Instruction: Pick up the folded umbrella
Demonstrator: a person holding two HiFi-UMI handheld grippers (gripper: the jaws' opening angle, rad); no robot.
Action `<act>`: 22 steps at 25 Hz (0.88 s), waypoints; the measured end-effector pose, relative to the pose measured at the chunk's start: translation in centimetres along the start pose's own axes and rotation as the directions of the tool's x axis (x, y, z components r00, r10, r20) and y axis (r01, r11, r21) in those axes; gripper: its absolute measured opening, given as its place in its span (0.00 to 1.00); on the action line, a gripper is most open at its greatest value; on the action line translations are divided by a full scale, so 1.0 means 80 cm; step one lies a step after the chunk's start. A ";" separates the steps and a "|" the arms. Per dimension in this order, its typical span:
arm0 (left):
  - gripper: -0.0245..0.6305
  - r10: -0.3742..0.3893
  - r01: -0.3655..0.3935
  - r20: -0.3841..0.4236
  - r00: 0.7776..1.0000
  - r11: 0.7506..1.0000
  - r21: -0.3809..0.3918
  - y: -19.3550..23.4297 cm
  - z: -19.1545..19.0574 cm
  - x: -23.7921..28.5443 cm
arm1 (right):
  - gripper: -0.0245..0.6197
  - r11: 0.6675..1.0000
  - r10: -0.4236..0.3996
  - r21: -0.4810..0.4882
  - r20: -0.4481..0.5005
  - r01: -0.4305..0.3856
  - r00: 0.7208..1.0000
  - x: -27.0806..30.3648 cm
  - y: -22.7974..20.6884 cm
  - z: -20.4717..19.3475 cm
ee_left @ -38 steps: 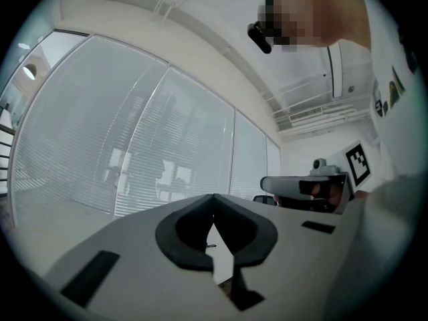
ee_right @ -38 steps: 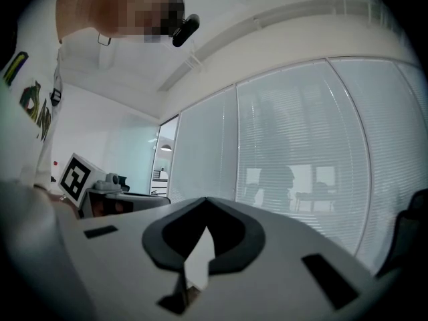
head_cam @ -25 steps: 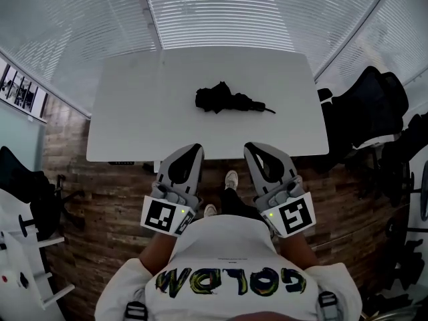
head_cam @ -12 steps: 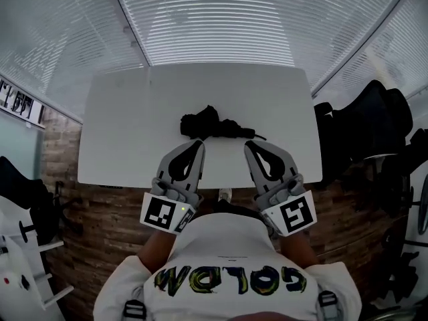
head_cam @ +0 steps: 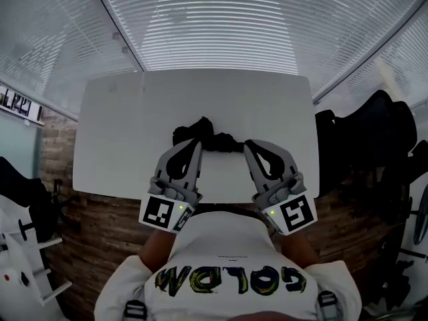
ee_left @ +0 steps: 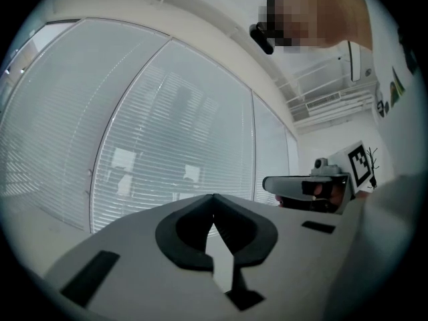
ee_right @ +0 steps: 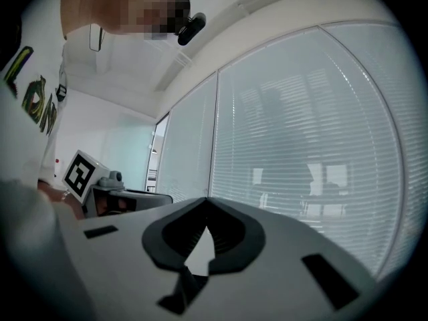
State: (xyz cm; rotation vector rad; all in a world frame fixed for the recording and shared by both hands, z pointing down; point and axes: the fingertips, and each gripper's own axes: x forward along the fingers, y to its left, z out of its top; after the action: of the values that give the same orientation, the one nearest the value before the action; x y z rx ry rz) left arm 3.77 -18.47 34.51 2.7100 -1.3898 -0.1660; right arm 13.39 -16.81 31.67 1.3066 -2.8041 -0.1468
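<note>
Centrally, the left hand-held gripper (head_cam: 193,143) and the right hand-held gripper (head_cam: 249,144) are held side by side in front of the person, both pointing level and away from the body. In the left gripper view the two jaws meet at their tips, leaving only a narrow slit of light lower down, and nothing lies between them. The right gripper view shows the same: jaws closed tip to tip and holding nothing. Each hand-held gripper carries a marker cube at its rear, the left marker cube (head_cam: 164,214) and the right marker cube (head_cam: 294,214), both close to the person's white shirt (head_cam: 231,273), which bears coloured lettering. Each gripper view also catches the other hand-held gripper at its edge.

Just beyond the jaw tips, in the head view, the folded umbrella (head_cam: 221,141) lies on the white surface (head_cam: 221,95). It is black and loosely bunched, with its bulkier end toward the left hand-held gripper and its slimmer end reaching toward the right one. Both grippers overlap it in this view, so whether they touch it cannot be told. It sits near the middle of the surface, closer to the near edge than to the far one.

Beyond the surface, slatted blinds (head_cam: 221,25) cover the windows. A dark office chair (head_cam: 374,136) stands at the right, and wooden floor (head_cam: 100,226) shows below the near edge
</note>
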 end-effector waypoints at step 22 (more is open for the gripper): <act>0.05 -0.018 0.018 -0.031 0.999 1.000 -0.010 0.088 0.009 -0.007 | 0.07 0.996 0.046 -0.067 -0.116 -0.054 0.992 0.097 0.035 -0.022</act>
State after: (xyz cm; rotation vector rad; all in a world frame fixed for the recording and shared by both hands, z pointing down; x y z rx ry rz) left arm -2.30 -22.16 34.77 2.7060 -1.3531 -0.1318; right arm 6.41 -21.05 33.70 1.1897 -2.7072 -0.1608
